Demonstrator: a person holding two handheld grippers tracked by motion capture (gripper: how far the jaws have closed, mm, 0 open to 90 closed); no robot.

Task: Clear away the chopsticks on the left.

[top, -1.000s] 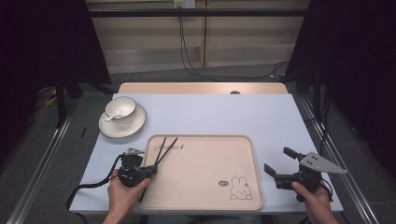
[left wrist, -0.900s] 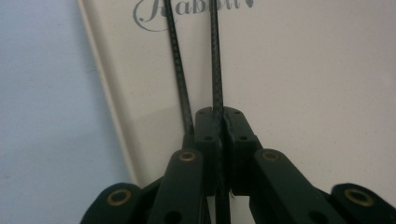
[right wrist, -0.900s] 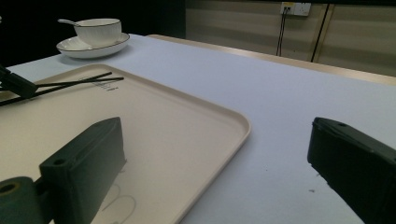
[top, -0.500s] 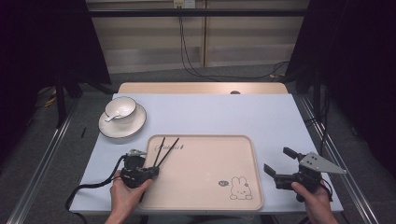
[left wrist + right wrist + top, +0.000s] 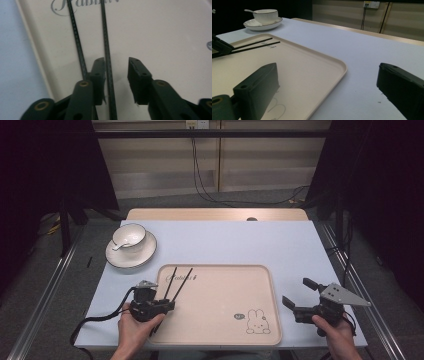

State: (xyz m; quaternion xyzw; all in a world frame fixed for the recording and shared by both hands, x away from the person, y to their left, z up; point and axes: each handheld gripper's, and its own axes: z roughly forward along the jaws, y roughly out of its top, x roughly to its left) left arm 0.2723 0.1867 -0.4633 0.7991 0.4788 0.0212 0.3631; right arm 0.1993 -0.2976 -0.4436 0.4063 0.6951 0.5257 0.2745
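Two black chopsticks lie side by side on the left part of a beige tray with a rabbit drawing. My left gripper is low over their near ends and open. In the left gripper view one chopstick runs between the jaws, close against the left one. The other chopstick passes under that left jaw. My right gripper is held just right of the tray, open and holding nothing; in its own view the jaws stand wide apart over the tray's rim.
A white bowl with a spoon stands on a saucer at the table's back left, also seen as the bowl far off. Cables hang behind the table. The light blue tabletop stretches beyond the tray.
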